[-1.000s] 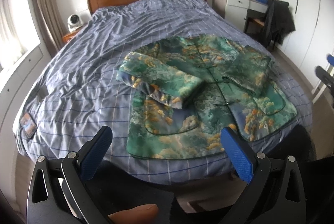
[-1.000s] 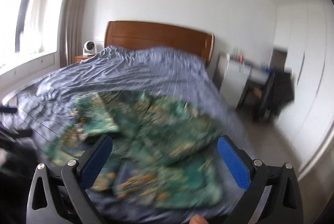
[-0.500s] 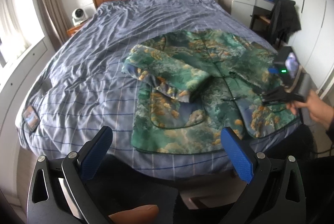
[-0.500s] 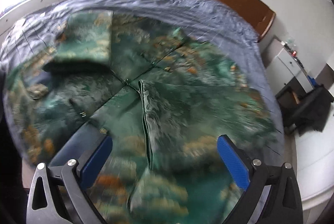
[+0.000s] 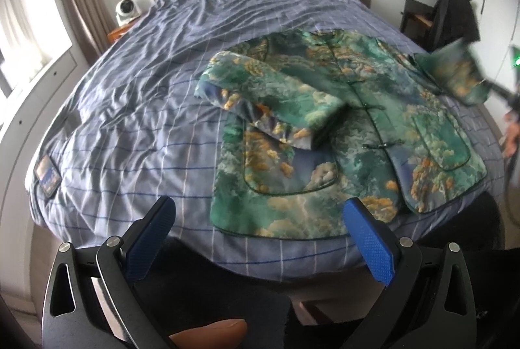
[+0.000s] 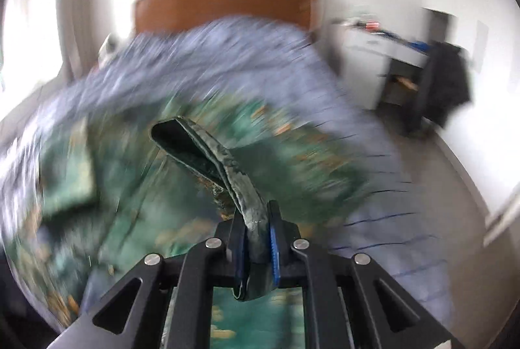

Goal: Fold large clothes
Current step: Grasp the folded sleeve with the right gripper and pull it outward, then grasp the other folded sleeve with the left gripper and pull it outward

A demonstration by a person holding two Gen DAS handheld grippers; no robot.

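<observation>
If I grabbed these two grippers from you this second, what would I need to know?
Right gripper: fingers shut on the cuff of the green floral jacket's right sleeve, lifted off the bed.
Left gripper: open, holding nothing, near the foot of the bed.
The green floral padded jacket lies front-up on the blue checked bedspread.
Done: the left sleeve is folded across the front.
Left: probably lay the right sleeve across too, then fold the body.
</observation>
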